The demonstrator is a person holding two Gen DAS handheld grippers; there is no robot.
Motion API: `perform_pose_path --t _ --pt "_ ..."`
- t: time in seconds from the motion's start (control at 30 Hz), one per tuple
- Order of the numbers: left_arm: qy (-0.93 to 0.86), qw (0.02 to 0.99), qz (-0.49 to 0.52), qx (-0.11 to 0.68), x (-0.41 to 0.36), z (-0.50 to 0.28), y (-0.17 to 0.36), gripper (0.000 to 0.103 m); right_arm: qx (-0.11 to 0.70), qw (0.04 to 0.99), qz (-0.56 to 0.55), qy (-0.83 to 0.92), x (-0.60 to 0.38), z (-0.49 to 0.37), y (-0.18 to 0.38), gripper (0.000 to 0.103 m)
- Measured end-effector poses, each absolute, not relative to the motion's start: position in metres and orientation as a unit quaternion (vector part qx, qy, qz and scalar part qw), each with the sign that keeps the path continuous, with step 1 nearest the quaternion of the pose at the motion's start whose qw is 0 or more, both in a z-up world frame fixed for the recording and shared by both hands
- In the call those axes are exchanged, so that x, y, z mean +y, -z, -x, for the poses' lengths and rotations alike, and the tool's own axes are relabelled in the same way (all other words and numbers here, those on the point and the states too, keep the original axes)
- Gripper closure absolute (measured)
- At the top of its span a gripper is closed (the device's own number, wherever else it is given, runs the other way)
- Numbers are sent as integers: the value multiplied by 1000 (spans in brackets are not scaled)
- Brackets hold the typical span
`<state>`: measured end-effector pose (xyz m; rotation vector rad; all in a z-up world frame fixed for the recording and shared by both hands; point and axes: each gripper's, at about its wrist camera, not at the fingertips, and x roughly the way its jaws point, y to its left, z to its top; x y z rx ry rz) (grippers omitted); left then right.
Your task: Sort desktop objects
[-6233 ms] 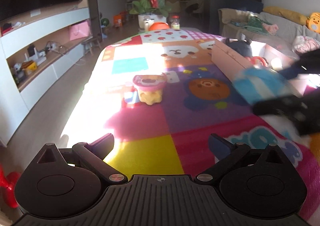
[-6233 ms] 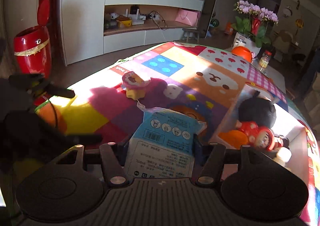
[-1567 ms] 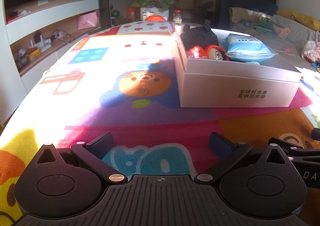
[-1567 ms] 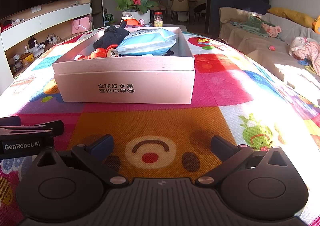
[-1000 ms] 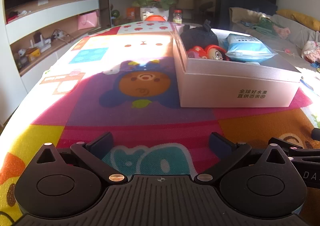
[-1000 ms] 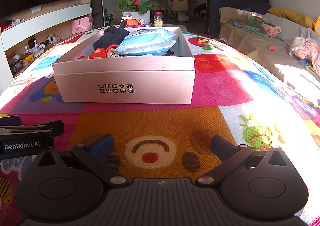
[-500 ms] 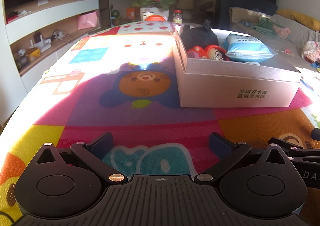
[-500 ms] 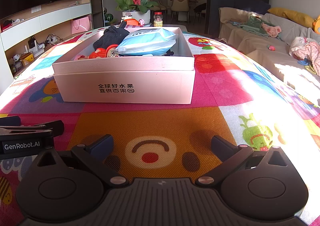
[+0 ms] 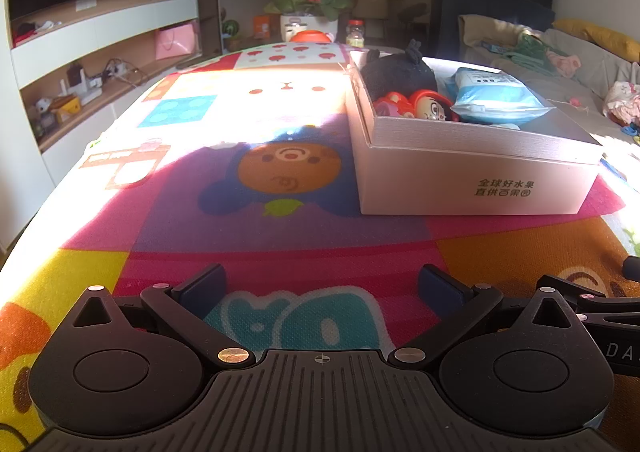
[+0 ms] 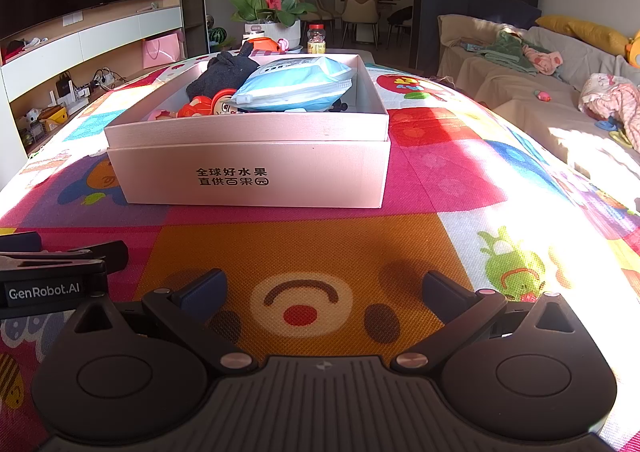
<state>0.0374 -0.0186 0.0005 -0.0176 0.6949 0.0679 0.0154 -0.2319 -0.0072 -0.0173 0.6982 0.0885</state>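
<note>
While both grippers are held low over the patterned mat [image 9: 304, 252], nothing is gripped by either. The left gripper [image 9: 320, 288] is seen with its jaws spread wide, only the teal print of the mat lying between the blue pads [image 9: 202, 288]. The right gripper [image 10: 322, 292] is likewise set wide open, above an orange square with a cartoon face, and is empty.

The cardboard box [image 10: 256, 172] is located ahead of the right gripper, and ahead and to the right of the left gripper, well apart from both. Black printed characters are carried on its near wall. Inside the box, a blue-and-white packet [image 10: 294, 86] is laid at the right, a dark plush toy [image 9: 396, 72] at the far left, and a red doll figure [image 9: 430, 106] in front of the plush toy. A part of the left gripper's body is visible at the left edge of the right wrist view.
</note>
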Motion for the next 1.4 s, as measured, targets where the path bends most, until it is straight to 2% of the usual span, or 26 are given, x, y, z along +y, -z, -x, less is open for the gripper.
perform_pose_path --t 0.93,1.1,1.4 --pt "-33 940 -2 339 -23 -37 -2 0 342 939 9 -43 -235 -16 7 0" --pt "-5 931 -2 364 -14 -38 -5 0 342 939 10 -43 -233 -15 6 0" --pt "-11 932 3 363 -16 -32 -5 0 342 939 9 -43 -233 -15 7 0"
